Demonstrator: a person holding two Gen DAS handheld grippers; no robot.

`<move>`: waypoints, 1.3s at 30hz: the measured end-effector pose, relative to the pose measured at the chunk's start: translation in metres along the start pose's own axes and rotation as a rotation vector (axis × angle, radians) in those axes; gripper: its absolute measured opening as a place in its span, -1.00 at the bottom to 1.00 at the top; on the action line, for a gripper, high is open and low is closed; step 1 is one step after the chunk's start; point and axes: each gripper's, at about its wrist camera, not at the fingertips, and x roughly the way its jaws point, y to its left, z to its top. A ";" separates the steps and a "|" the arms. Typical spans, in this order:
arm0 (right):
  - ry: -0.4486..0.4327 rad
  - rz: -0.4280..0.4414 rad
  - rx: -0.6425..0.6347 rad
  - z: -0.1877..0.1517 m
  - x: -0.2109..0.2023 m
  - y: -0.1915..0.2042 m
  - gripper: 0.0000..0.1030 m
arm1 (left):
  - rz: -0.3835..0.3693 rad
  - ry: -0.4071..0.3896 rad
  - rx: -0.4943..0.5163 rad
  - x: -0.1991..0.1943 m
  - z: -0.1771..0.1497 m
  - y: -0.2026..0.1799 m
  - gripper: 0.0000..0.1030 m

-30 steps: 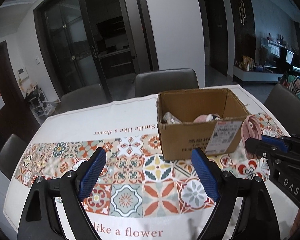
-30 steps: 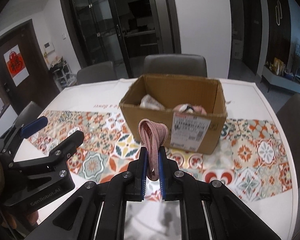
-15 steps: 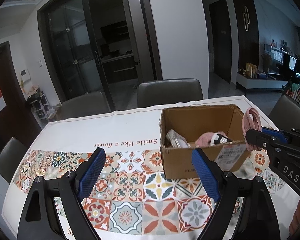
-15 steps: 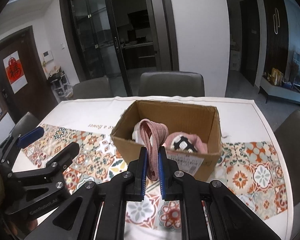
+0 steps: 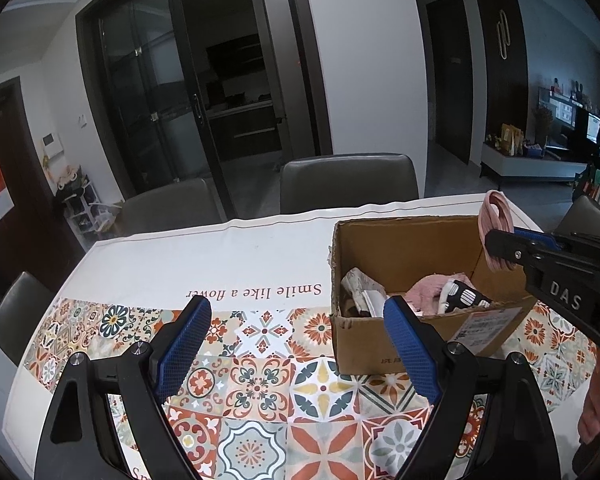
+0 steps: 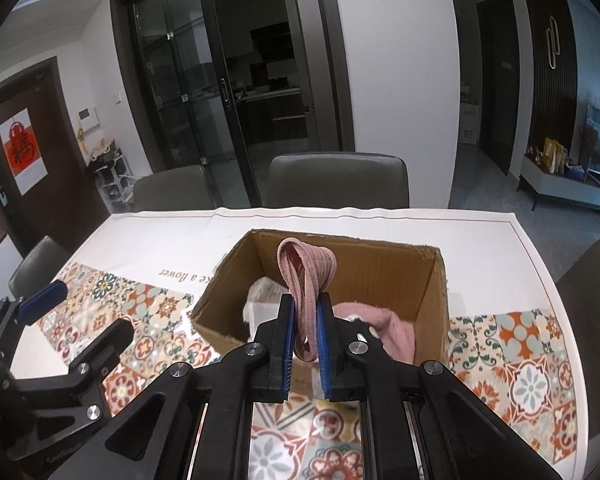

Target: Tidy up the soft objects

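My right gripper (image 6: 303,318) is shut on a pink ribbed cloth band (image 6: 306,276) and holds it above the open cardboard box (image 6: 432,280). The band also shows in the left wrist view (image 5: 496,220), over the box's right side (image 5: 404,240). Inside the box lie a pink knit piece (image 6: 392,330), a black-and-white item (image 5: 466,298) and a pale patterned cloth (image 5: 360,284). My left gripper (image 5: 298,332) is open and empty, above the tablecloth to the left of the box.
The table wears a white cloth with a patterned tile band (image 5: 260,364). Grey chairs (image 6: 338,180) stand at the far side and at both ends. Glass doors (image 6: 220,92) are behind.
My right gripper has risen and moved forward with the pink band, from in front of the box to above its opening. My left gripper has risen and stays open.
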 end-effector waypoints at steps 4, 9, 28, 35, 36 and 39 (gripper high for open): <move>0.022 0.006 -0.005 0.007 0.018 -0.001 -0.77 | 0.008 0.015 -0.003 0.010 0.001 0.003 0.72; 0.049 0.023 -0.012 0.013 0.039 0.001 -0.77 | 0.021 0.031 -0.011 0.019 0.000 0.008 0.72; 0.086 -0.017 -0.007 0.010 0.059 0.007 -0.28 | 0.041 0.024 -0.033 0.018 -0.007 0.027 0.72; 0.035 -0.051 0.029 -0.001 0.015 0.014 -0.16 | 0.013 -0.045 -0.026 -0.015 -0.010 0.032 0.82; 0.025 -0.058 0.033 -0.003 0.007 0.016 -0.14 | 0.008 -0.057 -0.021 -0.022 -0.010 0.032 0.83; -0.007 -0.089 0.050 -0.012 -0.020 0.020 -0.05 | 0.003 -0.091 -0.010 -0.040 -0.014 0.033 0.88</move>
